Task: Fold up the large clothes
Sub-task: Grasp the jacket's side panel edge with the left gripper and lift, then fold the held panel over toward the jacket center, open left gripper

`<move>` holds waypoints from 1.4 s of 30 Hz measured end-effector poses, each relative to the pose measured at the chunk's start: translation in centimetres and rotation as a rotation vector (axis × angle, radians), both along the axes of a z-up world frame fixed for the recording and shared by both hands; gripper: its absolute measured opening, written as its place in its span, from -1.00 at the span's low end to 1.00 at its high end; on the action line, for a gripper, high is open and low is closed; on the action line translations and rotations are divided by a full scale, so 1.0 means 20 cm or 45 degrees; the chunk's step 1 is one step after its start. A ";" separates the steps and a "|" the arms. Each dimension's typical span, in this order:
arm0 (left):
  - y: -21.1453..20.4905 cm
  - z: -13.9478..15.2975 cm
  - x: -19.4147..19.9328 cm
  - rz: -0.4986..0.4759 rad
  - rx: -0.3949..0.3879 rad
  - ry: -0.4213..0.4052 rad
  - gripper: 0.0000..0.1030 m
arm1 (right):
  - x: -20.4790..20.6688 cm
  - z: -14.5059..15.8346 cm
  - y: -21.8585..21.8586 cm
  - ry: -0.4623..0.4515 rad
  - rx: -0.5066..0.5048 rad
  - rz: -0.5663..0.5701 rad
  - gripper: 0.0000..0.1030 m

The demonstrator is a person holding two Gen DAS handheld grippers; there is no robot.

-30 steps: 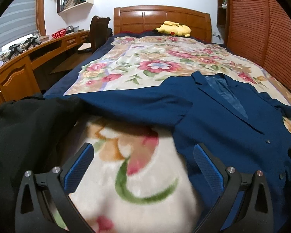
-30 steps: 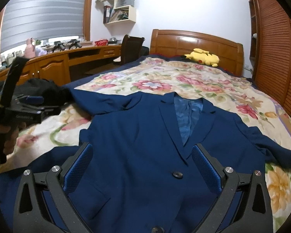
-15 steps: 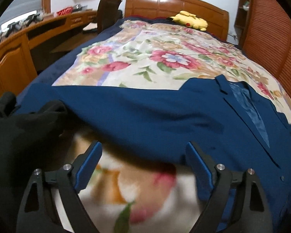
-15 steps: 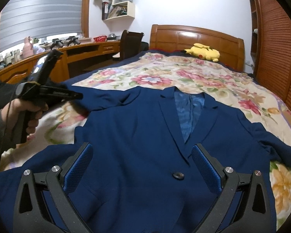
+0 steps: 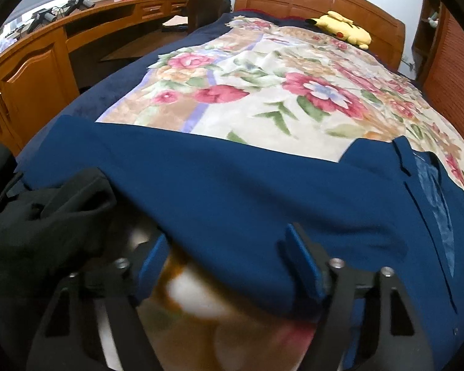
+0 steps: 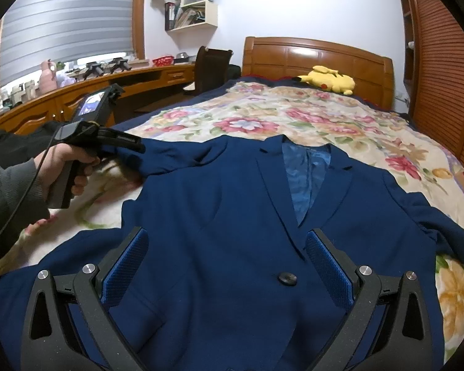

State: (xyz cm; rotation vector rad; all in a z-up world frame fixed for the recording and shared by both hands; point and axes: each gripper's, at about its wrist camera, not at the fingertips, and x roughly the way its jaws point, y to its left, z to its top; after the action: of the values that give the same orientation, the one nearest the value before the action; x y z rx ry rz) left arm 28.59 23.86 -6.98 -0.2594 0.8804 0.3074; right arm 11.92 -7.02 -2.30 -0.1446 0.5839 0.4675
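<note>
Blue blazer [image 6: 219,222] spread front-up on the floral bedspread [image 5: 263,92].

The left gripper [image 5: 229,258] is spread wide at the blazer's outstretched sleeve [image 5: 201,185], beside a black garment [image 5: 40,225]. The right gripper [image 6: 227,266] hovers released above the blazer's buttoned front.

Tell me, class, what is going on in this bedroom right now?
A person with a handheld gripper in each hand is folding a navy blazer laid face up on a floral bedspread. The left gripper is at the outstretched sleeve, jaws open around its edge but not closed. The right gripper hovers open over the blazer's front, holding nothing. No fold is made yet. A black garment lies beside the sleeve.
</note>
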 end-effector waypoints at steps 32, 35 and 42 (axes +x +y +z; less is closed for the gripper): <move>-0.79 0.41 -0.60 -0.595 0.085 -0.195 -0.99 | 0.01 0.05 -0.09 -0.003 0.039 -0.051 1.00; -0.79 0.37 -0.66 -0.613 0.095 -0.167 -0.93 | 0.01 0.05 -0.08 -0.002 0.038 -0.051 1.00; -0.74 0.43 -0.80 -0.635 0.186 -0.233 -0.29 | 0.01 0.04 -0.09 -0.004 0.028 -0.051 1.00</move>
State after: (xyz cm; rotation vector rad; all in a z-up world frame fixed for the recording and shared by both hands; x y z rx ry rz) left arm 12.60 9.13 1.72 0.0705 0.7100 -0.1154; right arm 12.11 -8.78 -1.40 -0.1122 0.5771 0.4347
